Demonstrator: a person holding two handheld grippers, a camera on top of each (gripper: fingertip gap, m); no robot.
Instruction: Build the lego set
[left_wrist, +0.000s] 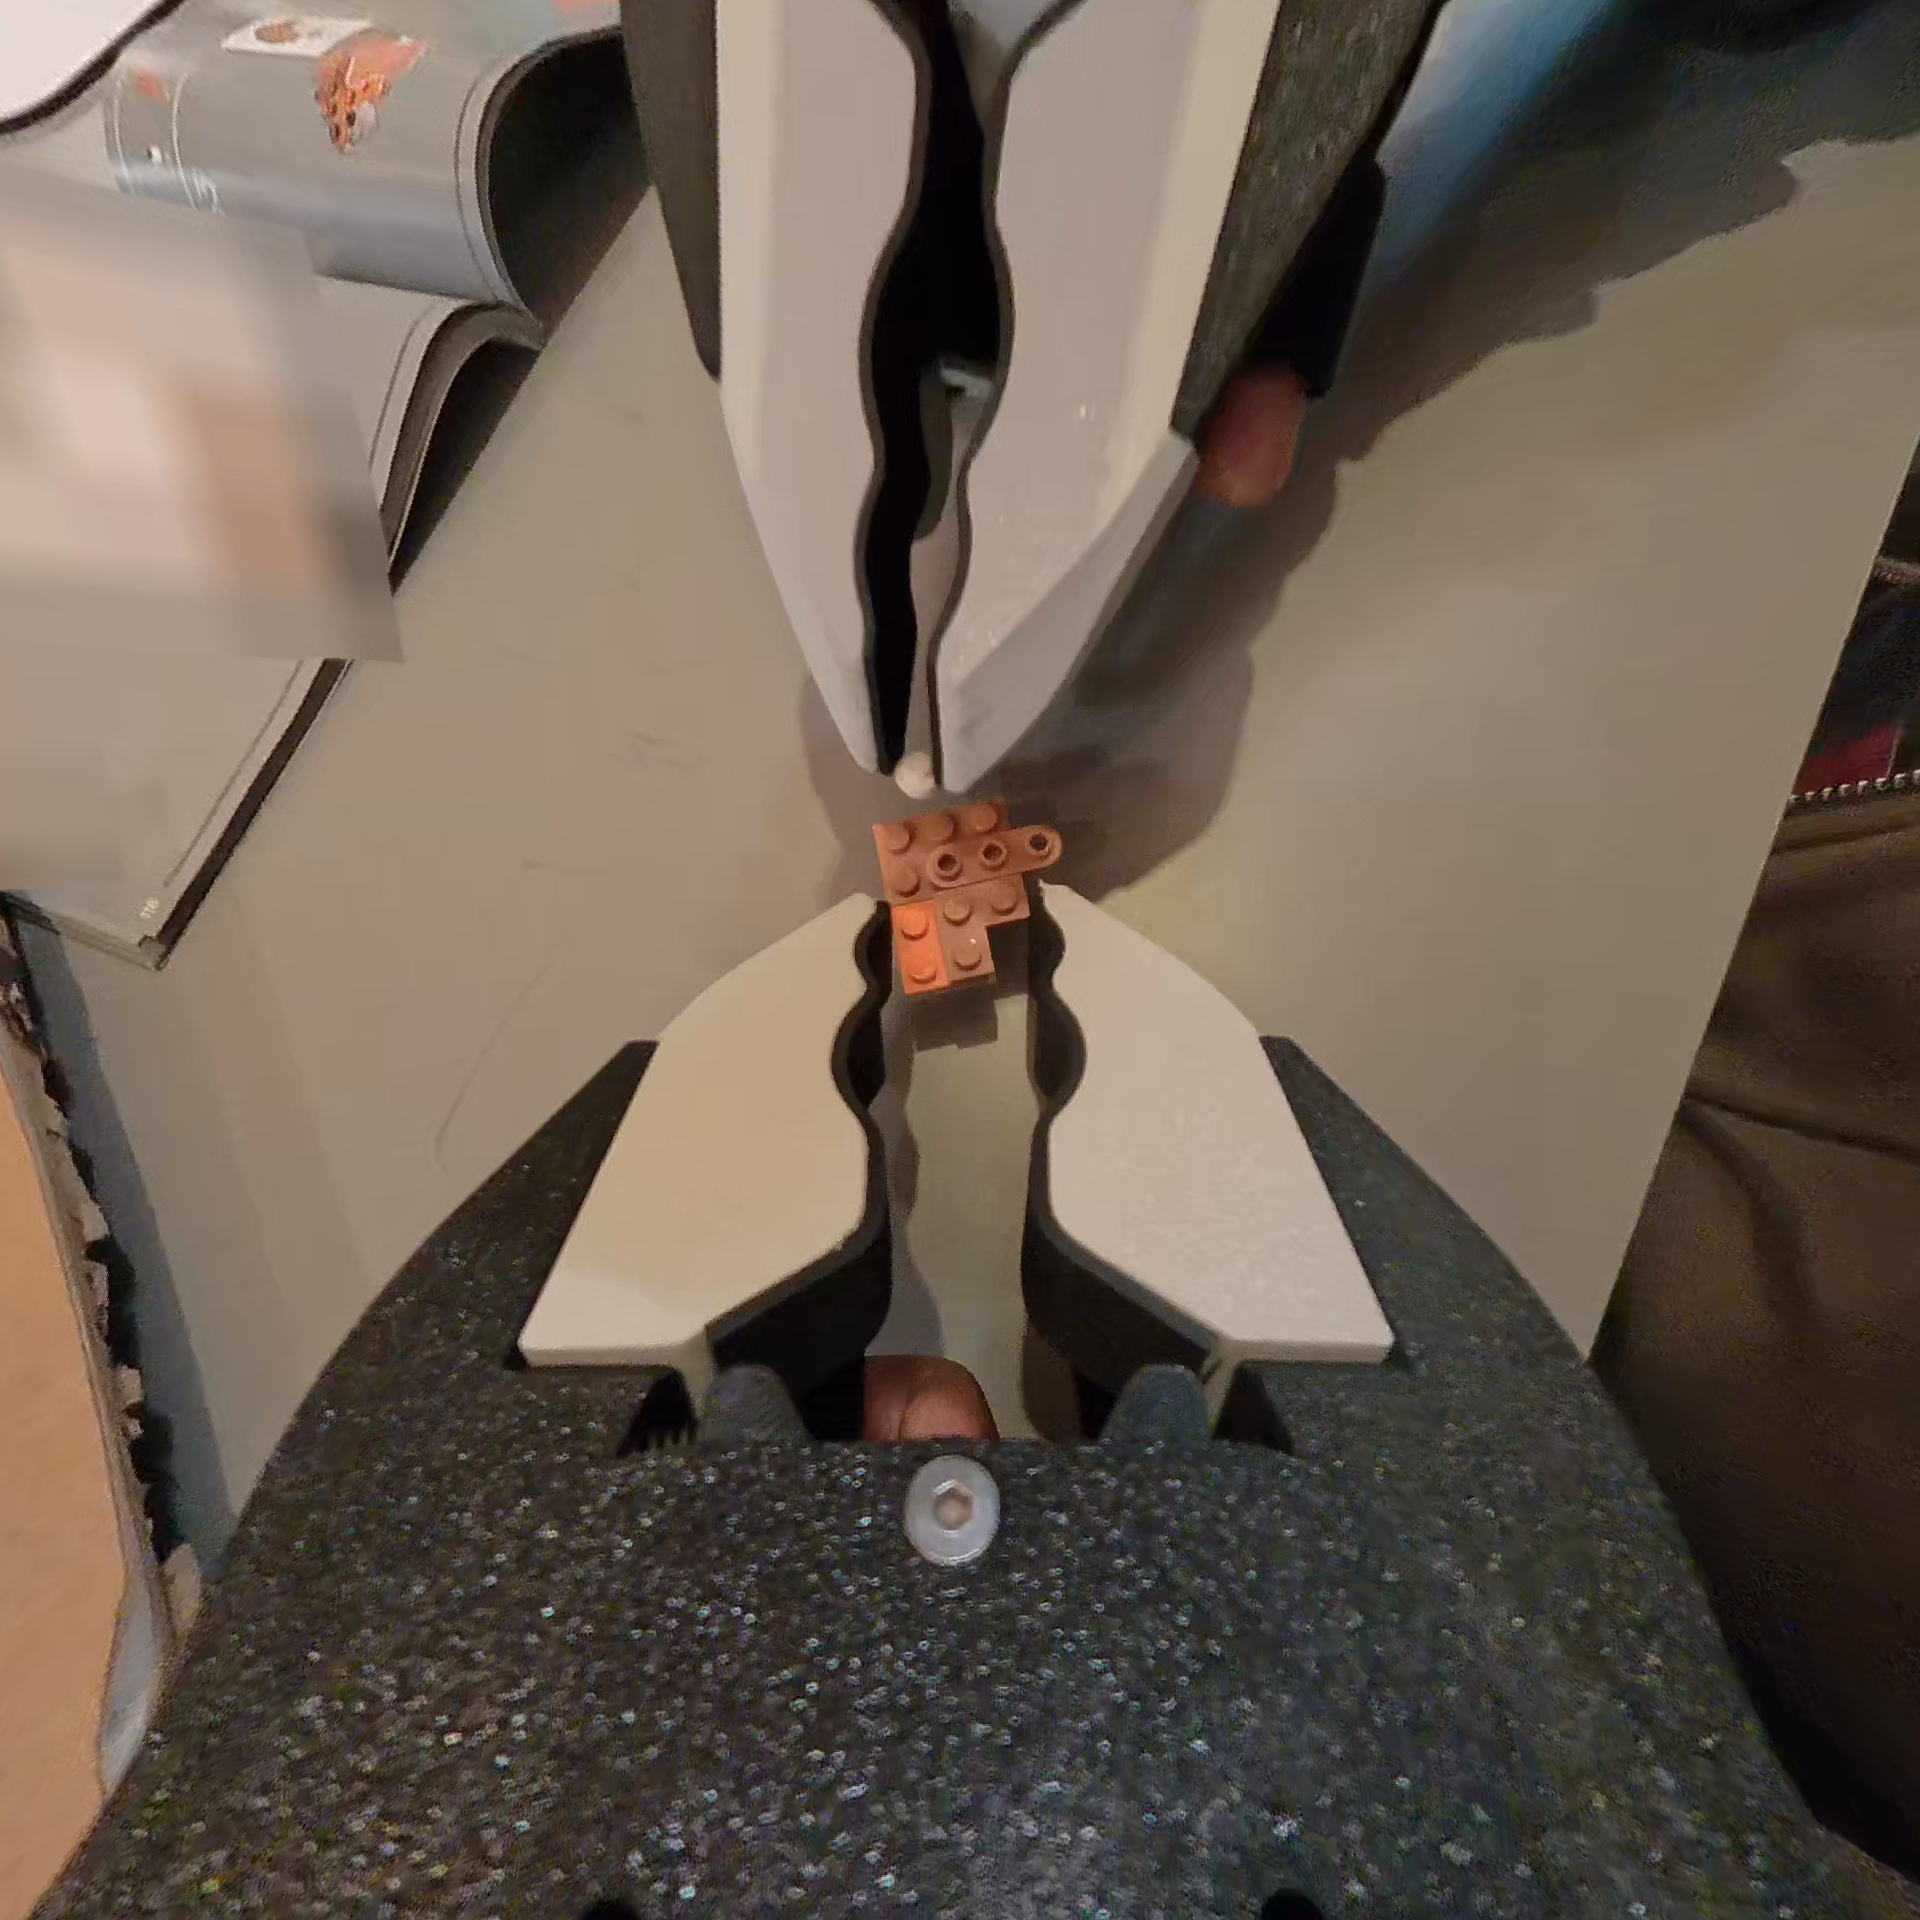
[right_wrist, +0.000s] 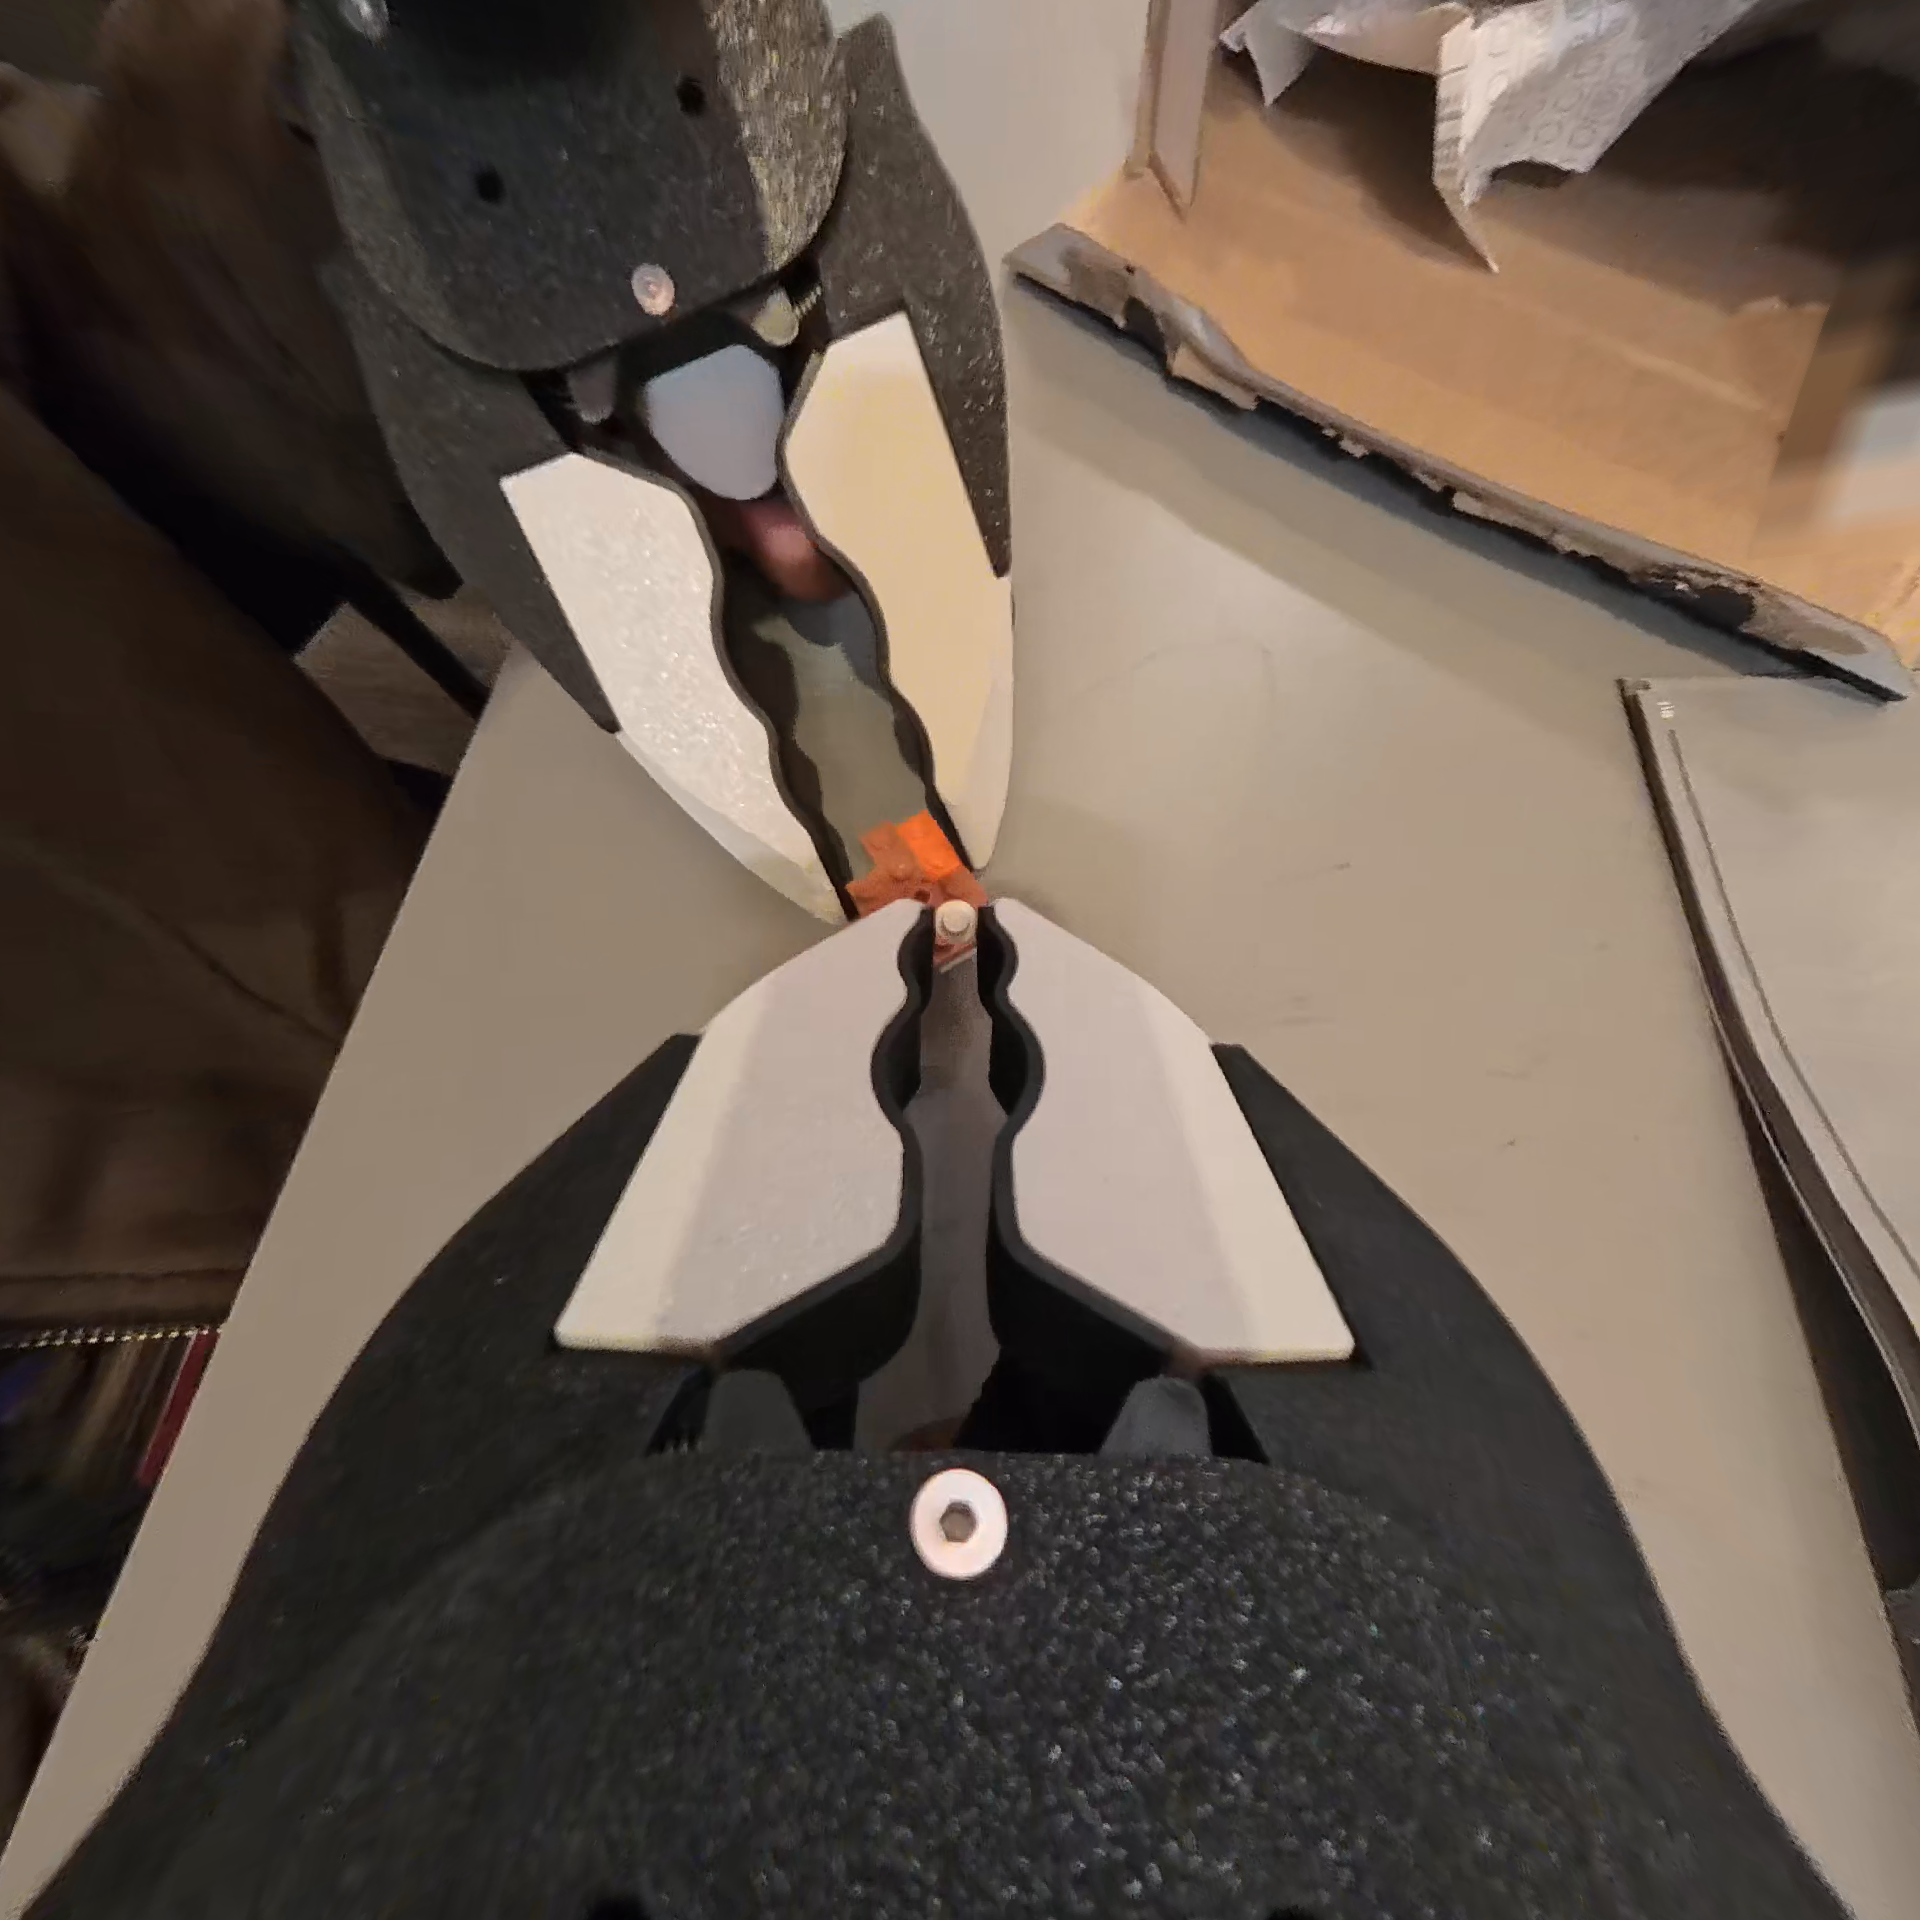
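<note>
Currently the left claw (left_wrist: 958, 914) pinches the brown-and-orange plate assembly (left_wrist: 961, 894) by its near end above the bench (left_wrist: 1455, 727), long axis running 6 to 12 o'clock, studs up, a small holed tab poking toward 3 o'clock. Opposite, at 12, the right claw (left_wrist: 918, 774) is pressed on a tiny white stud piece (left_wrist: 915, 777) w/ only its tip showing. Risk: such a shallow grip could let it pop out or twist if pushed down off-centre, or lever the assembly loose.

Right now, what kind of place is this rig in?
Probably a home or hobby tabletop, not a lab line: a plain grey table, an open instruction booklet, and a torn cardboard box with crumpled paper bags.
</note>
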